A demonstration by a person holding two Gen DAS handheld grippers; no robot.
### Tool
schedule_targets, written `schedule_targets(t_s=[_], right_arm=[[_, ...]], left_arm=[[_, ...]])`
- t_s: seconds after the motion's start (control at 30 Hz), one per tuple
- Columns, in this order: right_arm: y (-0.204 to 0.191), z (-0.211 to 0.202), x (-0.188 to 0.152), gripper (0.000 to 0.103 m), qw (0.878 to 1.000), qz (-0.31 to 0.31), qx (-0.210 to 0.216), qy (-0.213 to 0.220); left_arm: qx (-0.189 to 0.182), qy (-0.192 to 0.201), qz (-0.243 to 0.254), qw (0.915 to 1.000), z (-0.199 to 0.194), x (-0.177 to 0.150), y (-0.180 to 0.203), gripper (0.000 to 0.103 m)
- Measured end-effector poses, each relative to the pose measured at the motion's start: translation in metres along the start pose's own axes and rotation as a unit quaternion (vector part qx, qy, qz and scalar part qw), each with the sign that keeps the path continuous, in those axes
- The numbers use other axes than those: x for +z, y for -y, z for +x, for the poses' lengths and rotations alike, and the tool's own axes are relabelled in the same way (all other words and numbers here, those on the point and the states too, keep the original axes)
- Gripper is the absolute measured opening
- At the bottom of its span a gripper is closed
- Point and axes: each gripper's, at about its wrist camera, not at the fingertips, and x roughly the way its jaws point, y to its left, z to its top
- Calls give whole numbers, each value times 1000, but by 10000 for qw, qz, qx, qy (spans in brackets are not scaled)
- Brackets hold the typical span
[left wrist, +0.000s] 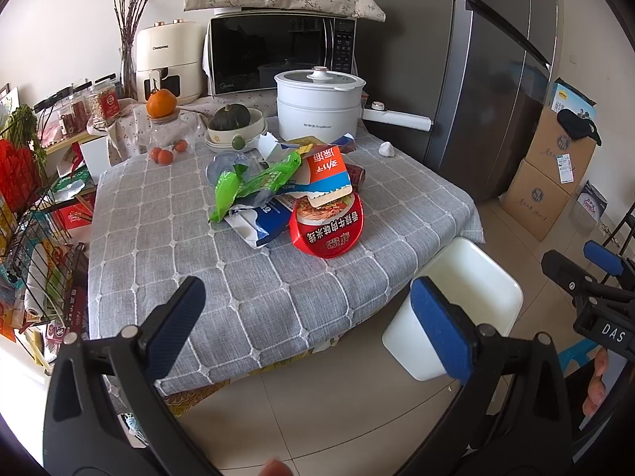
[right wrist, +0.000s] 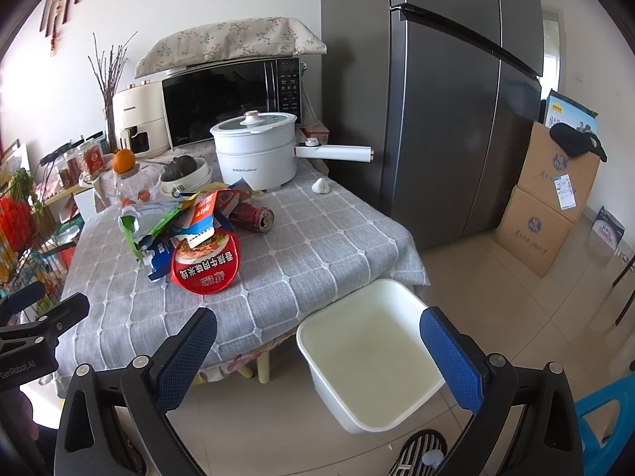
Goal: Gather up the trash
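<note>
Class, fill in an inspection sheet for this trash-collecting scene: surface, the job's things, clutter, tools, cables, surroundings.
Surface: table under a grey checked cloth.
Job's things: trash pile mid-table, with a red noodle lid, a green wrapper, a blue-white carton and a red can on its side; a crumpled white wad lies apart; a white bin, nothing in it, on the floor beside the table.
Clutter: white cooking pot, microwave, squash in a bowl, orange.
Tools: left tool open; right tool open; both hold nothing.
Cables: nothing seen.
Surroundings: fridge, cardboard boxes, tiled floor.
</note>
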Motion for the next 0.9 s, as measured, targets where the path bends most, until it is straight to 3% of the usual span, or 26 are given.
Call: schedule_targets(t_s=[0.9], right_arm=[[1,1,-2,103,10000,6,-14,-10]], left_arm=[[131,77,72,9999,-2,3,-4,103]])
